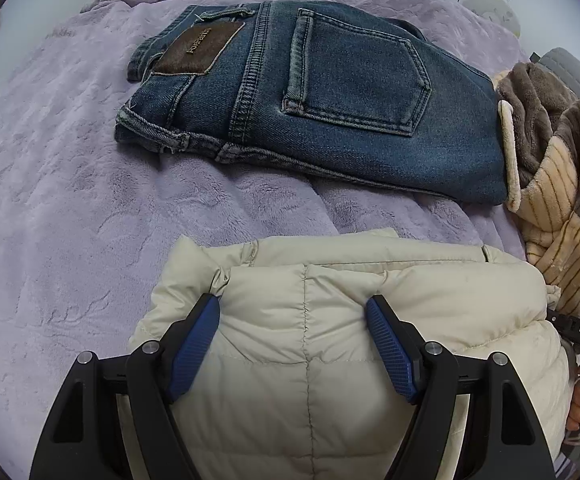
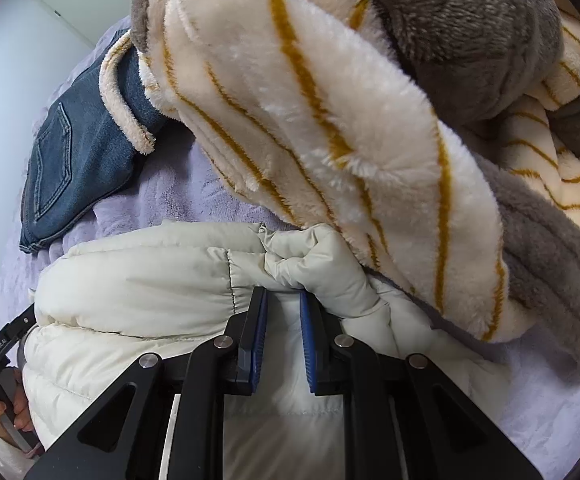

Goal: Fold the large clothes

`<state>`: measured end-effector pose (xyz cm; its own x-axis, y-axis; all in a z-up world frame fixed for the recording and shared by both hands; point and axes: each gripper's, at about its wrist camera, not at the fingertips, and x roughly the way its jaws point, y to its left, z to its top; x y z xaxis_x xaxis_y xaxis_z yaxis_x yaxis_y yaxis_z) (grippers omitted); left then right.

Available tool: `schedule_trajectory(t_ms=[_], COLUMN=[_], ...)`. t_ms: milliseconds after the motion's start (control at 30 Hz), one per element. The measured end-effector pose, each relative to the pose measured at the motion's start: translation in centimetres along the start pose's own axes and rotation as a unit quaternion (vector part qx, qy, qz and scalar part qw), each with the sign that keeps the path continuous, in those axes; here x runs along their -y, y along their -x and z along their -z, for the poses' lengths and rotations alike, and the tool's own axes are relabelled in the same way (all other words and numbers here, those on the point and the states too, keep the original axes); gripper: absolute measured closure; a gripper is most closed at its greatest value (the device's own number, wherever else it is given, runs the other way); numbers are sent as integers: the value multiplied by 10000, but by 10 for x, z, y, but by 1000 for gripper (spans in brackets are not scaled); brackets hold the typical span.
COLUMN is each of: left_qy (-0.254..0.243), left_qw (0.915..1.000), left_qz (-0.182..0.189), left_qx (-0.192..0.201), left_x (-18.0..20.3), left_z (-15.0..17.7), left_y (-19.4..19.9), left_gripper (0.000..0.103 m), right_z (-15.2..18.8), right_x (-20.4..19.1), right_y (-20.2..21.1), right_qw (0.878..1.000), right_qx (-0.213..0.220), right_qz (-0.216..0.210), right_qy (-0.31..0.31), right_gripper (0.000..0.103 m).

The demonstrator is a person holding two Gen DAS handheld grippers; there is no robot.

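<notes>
Cream puffer jacket lies folded on the lilac bed; left gripper straddles it with jaws spread, right gripper pinches its edge beside folded jeans.

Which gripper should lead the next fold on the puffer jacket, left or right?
Right, probably. The right gripper is pinched on a bunch of the cream puffer jacket, so it can pull straight away. The left gripper sits wide over the jacket; whether it grips is unclear.
</notes>
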<state>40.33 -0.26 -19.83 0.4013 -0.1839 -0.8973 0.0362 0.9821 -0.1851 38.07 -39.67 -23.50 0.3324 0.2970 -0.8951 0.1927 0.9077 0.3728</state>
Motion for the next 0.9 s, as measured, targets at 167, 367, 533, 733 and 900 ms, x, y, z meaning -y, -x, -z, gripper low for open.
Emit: schedule_trajectory(t_ms=[167, 367, 533, 733, 900], left_qy=[-41, -29, 43, 49, 48], left_qw=[10000, 9997, 9994, 9988, 9986], left_qz=[-80, -208, -334, -468, -508], left_qx=[-15, -87, -110, -115, -168], left_x=[4, 6, 4, 3, 1], left_z=[-1, -4, -8, -2, 11], left_y=[0, 9, 26, 52, 73], left_gripper=[26, 26, 26, 26, 18], right_z=[-1, -8, -10, -4, 9], right_x=[-14, -24, -28, -33, -38], right_y=[-2, 10, 25, 48, 69], right_qw=[10000, 9999, 9999, 10000, 10000], right_qx=[-35, -89, -86, -9, 38], right_qz=[37, 113, 101, 42, -55], right_qy=[-53, -44, -39, 3, 31], right_gripper=[86, 82, 82, 73, 69])
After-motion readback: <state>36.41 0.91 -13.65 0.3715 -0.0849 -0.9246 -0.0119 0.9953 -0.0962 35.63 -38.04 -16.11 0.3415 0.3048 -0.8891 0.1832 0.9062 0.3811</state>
